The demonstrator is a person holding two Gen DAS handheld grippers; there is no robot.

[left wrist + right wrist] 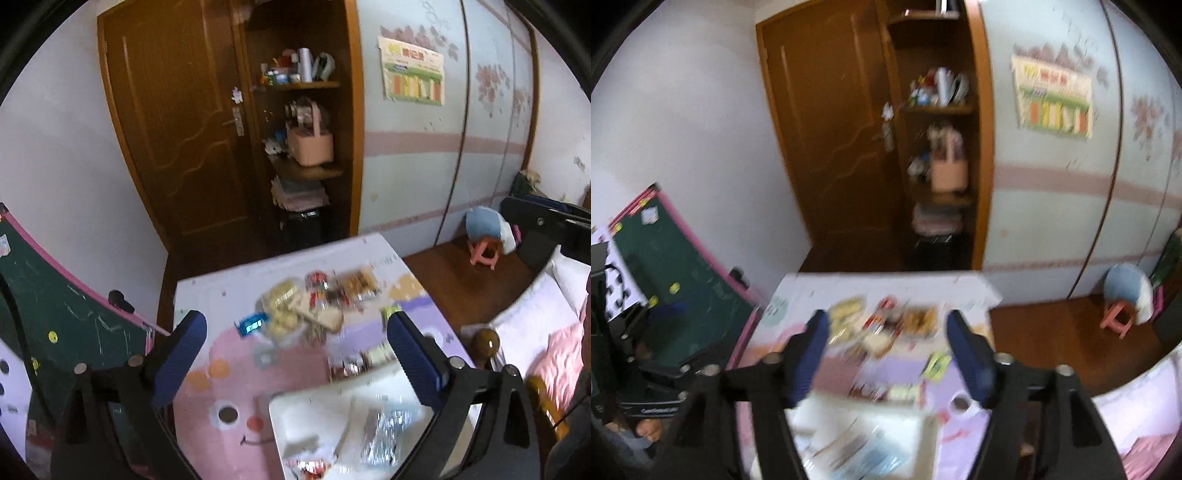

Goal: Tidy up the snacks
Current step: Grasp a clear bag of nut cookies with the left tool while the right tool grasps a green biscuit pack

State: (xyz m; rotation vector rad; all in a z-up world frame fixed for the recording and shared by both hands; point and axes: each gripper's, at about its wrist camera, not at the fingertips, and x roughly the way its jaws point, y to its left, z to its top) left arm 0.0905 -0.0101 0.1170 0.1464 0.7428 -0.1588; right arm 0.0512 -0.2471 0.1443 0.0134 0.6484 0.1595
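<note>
Both grippers, left [295,354] and right [886,354], above white bin [295,413]: fingers apart, empty; snack pile [317,302] beyond bin.

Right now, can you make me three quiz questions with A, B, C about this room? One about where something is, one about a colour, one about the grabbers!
1. Where is the pink basket?
A. on a shelf beside the door
B. on the table
C. on the stool

2. What colour is the little stool?
A. green
B. pink
C. black

3. How is the left gripper?
A. shut on a snack
B. shut, empty
C. open, empty

Answers: 1 A, it stands in the shelf nook. 2 B, its legs show pink. 3 C, its blue pads stand wide apart, touching nothing.
</note>
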